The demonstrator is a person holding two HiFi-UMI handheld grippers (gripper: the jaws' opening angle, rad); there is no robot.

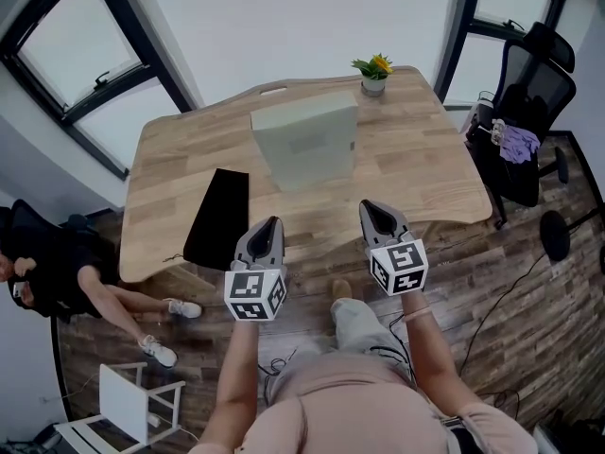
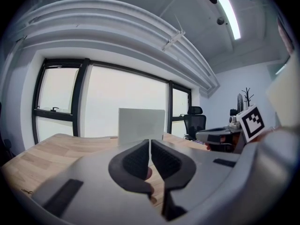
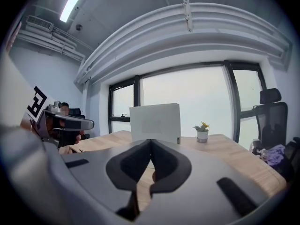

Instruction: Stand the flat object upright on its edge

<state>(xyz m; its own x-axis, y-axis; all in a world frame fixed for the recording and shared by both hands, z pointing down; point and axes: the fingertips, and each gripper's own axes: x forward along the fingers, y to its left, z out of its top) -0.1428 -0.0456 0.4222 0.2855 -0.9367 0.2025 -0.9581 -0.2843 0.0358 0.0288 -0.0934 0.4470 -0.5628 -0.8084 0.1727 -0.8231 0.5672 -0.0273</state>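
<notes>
Head view. A pale flat box (image 1: 304, 140) stands upright on its long edge near the middle of a wooden table (image 1: 425, 173), its broad face turned toward the person. A black flat sheet (image 1: 217, 218) lies on the table to the box's left, reaching the near edge. A small potted plant (image 1: 374, 74) sits at the far edge, behind and to the right of the box. The left gripper (image 1: 273, 223) and the right gripper (image 1: 370, 207) are held side by side at the near edge of the table, both apart from the box and pointing toward it. An office chair (image 1: 529, 102) stands to the right of the table; a seated person (image 1: 57, 268) is at the left.

Left gripper view. The jaws stand together with nothing between them. The box rises beyond the jaw tips, upright on the tabletop and untouched.

Right gripper view. The jaws are pressed together and empty. The upright box stands straight ahead, with the plant just to its right, farther back.
</notes>
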